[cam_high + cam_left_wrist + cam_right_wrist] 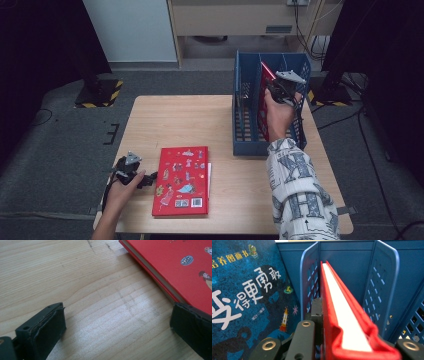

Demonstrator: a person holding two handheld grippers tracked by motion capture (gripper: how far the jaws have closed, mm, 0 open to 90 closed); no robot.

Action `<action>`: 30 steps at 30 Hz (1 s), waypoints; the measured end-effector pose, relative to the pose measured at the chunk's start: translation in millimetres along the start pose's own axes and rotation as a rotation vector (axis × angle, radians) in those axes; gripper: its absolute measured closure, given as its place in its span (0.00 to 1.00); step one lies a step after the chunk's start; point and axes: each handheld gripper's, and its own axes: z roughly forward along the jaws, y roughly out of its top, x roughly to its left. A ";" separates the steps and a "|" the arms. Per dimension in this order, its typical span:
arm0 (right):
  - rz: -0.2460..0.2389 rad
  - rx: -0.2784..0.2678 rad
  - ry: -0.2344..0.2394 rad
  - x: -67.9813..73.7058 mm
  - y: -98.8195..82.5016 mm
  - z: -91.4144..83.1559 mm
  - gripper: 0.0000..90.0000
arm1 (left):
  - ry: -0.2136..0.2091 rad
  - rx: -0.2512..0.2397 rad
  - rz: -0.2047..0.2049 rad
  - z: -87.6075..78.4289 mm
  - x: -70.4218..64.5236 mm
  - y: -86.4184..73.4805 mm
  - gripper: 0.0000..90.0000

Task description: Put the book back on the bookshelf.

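Note:
A red hardcover book (pixel 263 102) stands upright in a slot of the blue file rack (pixel 250 146) at the back right of the table. My right gripper (pixel 281 86) is shut on its top edge. In the right gripper view the red book (pixel 342 315) runs edge-on between the jaws of my right gripper (pixel 337 322), white pages showing. A second red book (pixel 182 180) with cartoon figures lies flat at the table's front. My left gripper (pixel 131 171) rests just left of it, open (pixel 117 320), with bare wood between its jaws. Its right jaw is at the flat book's (pixel 175 262) edge.
A blue picture book (pixel 249 290) with white Chinese characters stands in the rack slot to the left of the held book. Perforated blue dividers (pixel 382 285) flank the slot. The wooden table (pixel 170 120) has bare room at its middle and left.

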 end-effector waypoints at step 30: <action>-0.005 0.095 0.005 -0.8 -9.9 -18.0 0.86 | 0.001 0.000 0.000 0.0 -0.1 0.0 0.00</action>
